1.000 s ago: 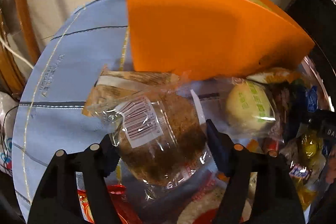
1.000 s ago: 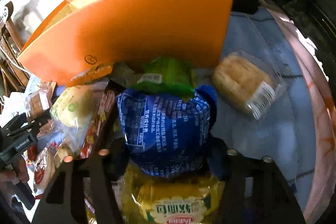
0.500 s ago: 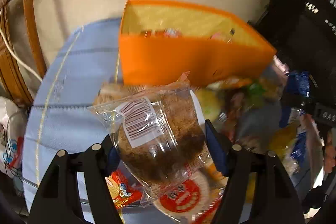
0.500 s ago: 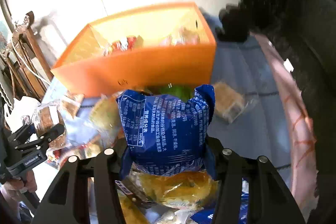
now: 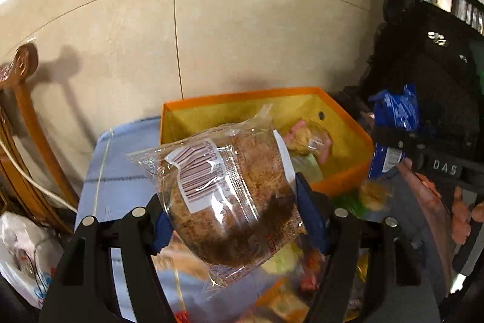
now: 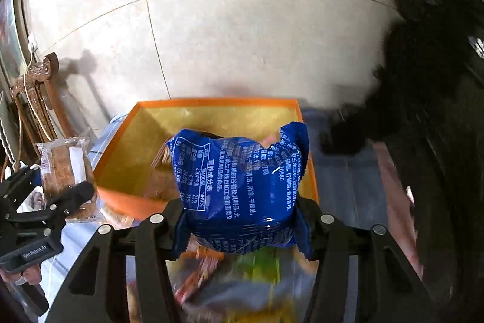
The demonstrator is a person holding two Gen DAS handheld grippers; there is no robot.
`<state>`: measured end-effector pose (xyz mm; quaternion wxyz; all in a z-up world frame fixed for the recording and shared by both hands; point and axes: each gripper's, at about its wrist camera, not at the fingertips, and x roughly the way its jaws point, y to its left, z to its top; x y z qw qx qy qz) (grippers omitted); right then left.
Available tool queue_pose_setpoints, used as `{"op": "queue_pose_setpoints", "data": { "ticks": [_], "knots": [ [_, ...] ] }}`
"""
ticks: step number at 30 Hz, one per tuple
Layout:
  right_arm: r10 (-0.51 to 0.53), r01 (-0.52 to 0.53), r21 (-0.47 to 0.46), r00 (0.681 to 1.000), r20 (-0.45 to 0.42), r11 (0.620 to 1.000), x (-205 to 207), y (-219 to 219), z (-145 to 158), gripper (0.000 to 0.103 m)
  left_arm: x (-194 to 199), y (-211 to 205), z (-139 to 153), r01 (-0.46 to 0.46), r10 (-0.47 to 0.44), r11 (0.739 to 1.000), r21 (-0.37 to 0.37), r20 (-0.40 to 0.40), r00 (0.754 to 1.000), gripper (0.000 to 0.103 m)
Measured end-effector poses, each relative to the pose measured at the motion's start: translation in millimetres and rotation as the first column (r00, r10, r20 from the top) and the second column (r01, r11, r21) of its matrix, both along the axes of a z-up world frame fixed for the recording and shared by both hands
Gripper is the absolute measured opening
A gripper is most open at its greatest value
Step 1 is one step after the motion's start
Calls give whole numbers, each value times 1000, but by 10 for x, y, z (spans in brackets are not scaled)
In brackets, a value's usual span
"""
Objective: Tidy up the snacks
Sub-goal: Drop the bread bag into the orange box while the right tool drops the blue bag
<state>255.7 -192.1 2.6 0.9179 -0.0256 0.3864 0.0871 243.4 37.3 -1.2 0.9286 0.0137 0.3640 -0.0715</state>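
A white barcode sticker (image 5: 198, 171) sits on the clear bread wrapper (image 5: 233, 202); its digits run along one edge, partly legible as "252 4006". White letters "DAS" (image 5: 444, 167) mark the black body of the right gripper (image 5: 402, 141). The blue packet (image 6: 239, 189) carries white Chinese print, a nutrition table with "2107", "25%", "11%", and the number "20980". A small label on the left gripper's handle (image 6: 33, 252) is too blurred to read with certainty.
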Motion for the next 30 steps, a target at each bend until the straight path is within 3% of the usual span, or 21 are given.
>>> {"op": "queue_pose_setpoints", "data": {
  "ticks": [3,8,10,13,14,15,17,21,26,30],
  "knots": [
    [-17,17,15,1000,-15,1000,306,4,7,55,270,-25,-12,-18,18,999,29,-7,1000,68],
    [-67,68,46,998,-14,997,476,-11,-73,55,567,-139,-32,-80,78,992,102,20,997,68],
    [-78,80,80,996,-32,994,501,-10,-152,55,646,-169,-34,-96,95,993,74,15,995,68],
    [-71,74,57,996,-62,996,533,44,-288,58,710,-190,-62,-109,109,993,51,4,994,68],
    [-63,67,46,995,-76,997,561,46,-345,69,744,-204,-66,-124,124,991,57,4,992,68],
    [-57,61,33,994,-90,998,584,52,-390,87,787,-208,-77,-139,140,988,59,-3,990,71],
    [-79,80,5,991,-107,997,624,21,-464,99,853,-149,-101,-191,191,981,37,-4,981,95],
    [-109,112,27,988,-108,993,644,-95,-422,99,824,-40,-13,-232,232,973,0,11,973,95],
    [-125,130,65,988,-86,989,558,-202,-258,99,765,-69,62,-212,211,977,30,25,977,95],
    [-80,81,22,995,-51,996,307,-278,-98,99,578,-77,95,-166,166,986,24,7,986,95]
  ]
}}
